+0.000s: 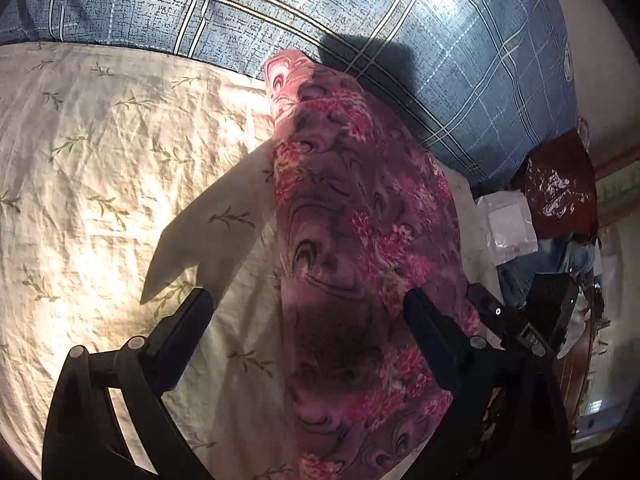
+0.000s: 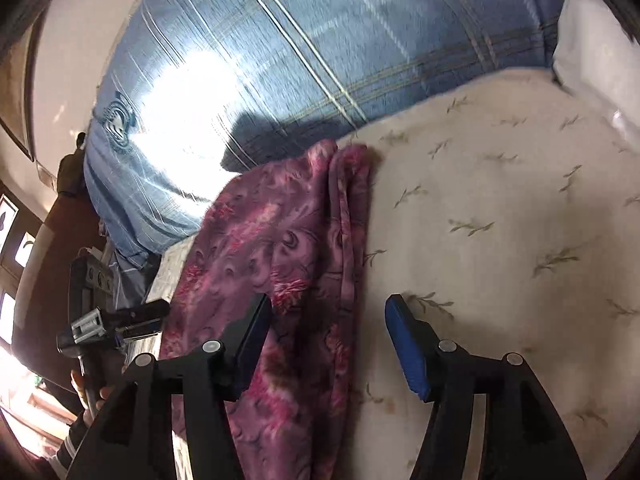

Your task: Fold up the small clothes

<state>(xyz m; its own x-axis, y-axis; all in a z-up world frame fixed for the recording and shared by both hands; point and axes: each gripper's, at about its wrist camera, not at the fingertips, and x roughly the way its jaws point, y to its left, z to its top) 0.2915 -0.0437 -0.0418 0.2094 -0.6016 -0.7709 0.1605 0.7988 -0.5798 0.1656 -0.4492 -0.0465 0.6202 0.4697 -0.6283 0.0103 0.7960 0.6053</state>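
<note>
A pink and purple floral garment point(image 1: 352, 240) lies folded lengthwise in a long strip on a cream bedsheet with a leaf print point(image 1: 100, 160). My left gripper point(image 1: 308, 304) is open and empty above the near part of the strip, its right finger over the cloth. In the right wrist view the same garment point(image 2: 272, 248) runs from the near left up to the blue quilt. My right gripper point(image 2: 328, 312) is open and empty, straddling the garment's right edge above the sheet point(image 2: 500, 220).
A blue checked quilt point(image 1: 300, 8) is bunched along the far side of the bed point(image 2: 260, 60). A dark red plastic bag point(image 1: 560, 184) and a white packet point(image 1: 510, 224) lie past the bed's right edge. The other gripper point(image 2: 108, 324) shows at left.
</note>
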